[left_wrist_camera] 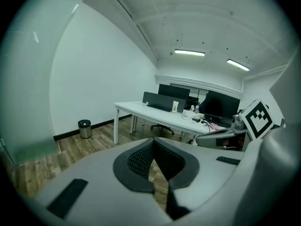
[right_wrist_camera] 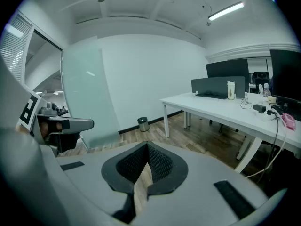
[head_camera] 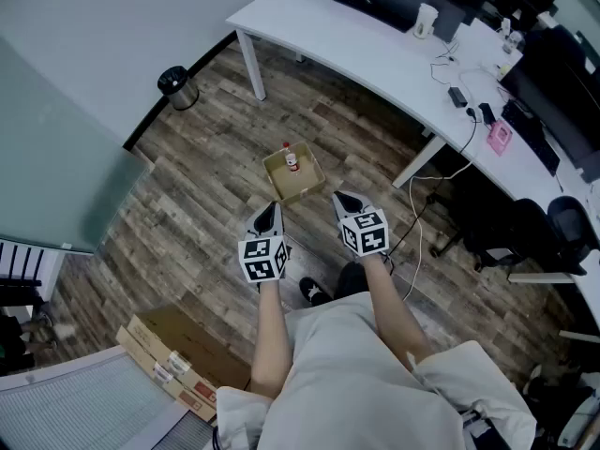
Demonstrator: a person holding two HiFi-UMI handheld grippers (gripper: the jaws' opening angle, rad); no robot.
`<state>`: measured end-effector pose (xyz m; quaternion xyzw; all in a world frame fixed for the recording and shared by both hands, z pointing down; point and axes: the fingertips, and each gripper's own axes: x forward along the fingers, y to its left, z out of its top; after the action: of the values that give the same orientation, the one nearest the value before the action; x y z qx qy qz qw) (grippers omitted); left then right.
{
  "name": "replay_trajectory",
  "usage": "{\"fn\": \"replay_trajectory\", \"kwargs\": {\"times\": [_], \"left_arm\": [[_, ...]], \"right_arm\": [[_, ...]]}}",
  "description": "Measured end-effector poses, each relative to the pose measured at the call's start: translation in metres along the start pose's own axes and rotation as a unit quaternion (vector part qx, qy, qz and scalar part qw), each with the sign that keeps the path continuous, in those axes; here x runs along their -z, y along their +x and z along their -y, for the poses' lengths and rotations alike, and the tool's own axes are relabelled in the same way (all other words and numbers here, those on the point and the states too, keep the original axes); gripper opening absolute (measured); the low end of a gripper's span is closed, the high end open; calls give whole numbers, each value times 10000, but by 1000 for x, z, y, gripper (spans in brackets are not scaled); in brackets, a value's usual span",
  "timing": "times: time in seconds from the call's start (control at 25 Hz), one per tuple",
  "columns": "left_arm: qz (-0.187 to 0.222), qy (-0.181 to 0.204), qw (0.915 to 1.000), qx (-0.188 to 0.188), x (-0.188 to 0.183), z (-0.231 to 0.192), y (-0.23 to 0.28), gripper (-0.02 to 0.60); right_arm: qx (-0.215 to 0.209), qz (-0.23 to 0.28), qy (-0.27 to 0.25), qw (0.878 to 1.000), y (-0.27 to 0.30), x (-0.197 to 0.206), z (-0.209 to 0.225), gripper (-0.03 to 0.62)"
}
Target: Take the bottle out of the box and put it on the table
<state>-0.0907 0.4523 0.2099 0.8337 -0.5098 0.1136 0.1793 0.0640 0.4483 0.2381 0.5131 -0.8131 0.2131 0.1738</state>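
- Cardboard box [head_camera: 300, 187], one, open at the top, sits on the wood-plank floor [head_camera: 202, 190] just ahead of the two grippers' tips and between them.
- One small bottle [head_camera: 292, 160], white with a red cap, stands upright inside the box at the side farthest from the grippers. Neither gripper touches it.
- Left gripper [head_camera: 269, 216], held by the person's left hand, points forward and slightly down toward the near left corner of the box. Its own view shows the two dark ribbed jaws pressed together at the tips with nothing between them.
- Right gripper [head_camera: 345, 201] points toward the near right corner of the box, just beside it. Its jaws are likewise pressed together and empty.
- Two marker cubes, one on each gripper, face the head camera: left [head_camera: 263, 259], right [head_camera: 365, 232].
- One long white table [head_camera: 375, 59] stands beyond the box, ahead and to the right of both grippers, well apart from them. It carries dark monitors, cables, a pale cup [head_camera: 426, 21] and a pink item [head_camera: 498, 136].
- One round dark waste bin [head_camera: 177, 87] stands by the wall, ahead and to the left of the left gripper.
- Stacked flat cartons [head_camera: 169, 359] lie on the floor behind and to the left of the left gripper.
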Motion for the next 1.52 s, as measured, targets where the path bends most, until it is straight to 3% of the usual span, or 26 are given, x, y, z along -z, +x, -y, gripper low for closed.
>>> {"fn": "replay_trajectory", "kwargs": {"times": [0.4,0.68,1.2,1.52], "left_arm": [[2,-13,10000,-92,-1,-16,7,12],[-42,-2,10000,38,-12,-16,37,12],[57,14,10000,-9,-66,-72,121,13],[-25,-78,9998,-164,-103,-115,177,13]], "right_arm": [[34,84,225,9997,9,-3,-5,38],[-6,46,299,9995,24,-11,13,38],[-67,210,500,9985,114,-84,59,40],[-292,27,468,9985,186,-127,79,40]]}}
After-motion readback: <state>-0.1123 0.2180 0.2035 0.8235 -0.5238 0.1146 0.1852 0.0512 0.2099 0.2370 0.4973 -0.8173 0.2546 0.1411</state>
